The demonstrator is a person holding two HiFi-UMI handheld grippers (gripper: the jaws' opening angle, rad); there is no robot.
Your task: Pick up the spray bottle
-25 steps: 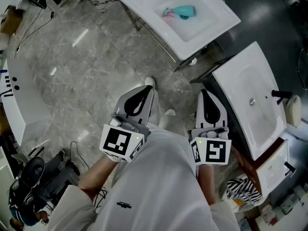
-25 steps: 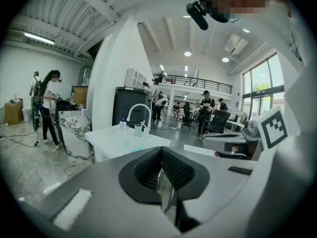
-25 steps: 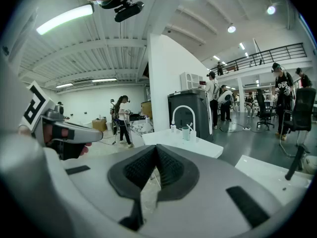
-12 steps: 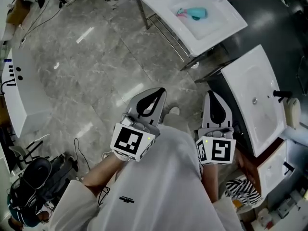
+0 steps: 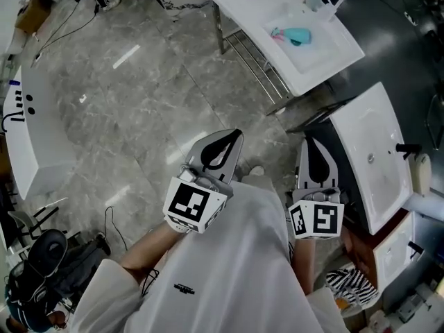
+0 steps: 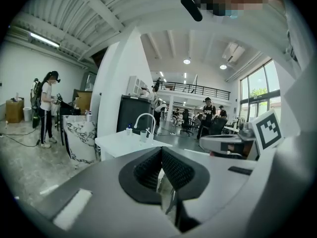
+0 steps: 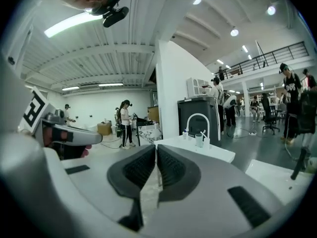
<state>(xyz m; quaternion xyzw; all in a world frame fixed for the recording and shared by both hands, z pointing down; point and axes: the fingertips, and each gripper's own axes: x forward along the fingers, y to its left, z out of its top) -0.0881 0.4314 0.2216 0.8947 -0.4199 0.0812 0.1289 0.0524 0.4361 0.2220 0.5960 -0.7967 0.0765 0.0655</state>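
Over floor (image 5: 125, 116), left gripper (image 5: 234, 137), right gripper (image 5: 310, 141) parallel

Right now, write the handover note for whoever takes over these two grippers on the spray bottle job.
Left gripper: jaws together, empty.
Right gripper: jaws together, empty.
The teal plastic spray bottle with a pink part lies on its side in the white rectangular sink basin, well ahead of both grippers.
Done: nothing picked up yet.
Left: walk to the sink, open one gripper's jaws, close them on the bottle, lift.
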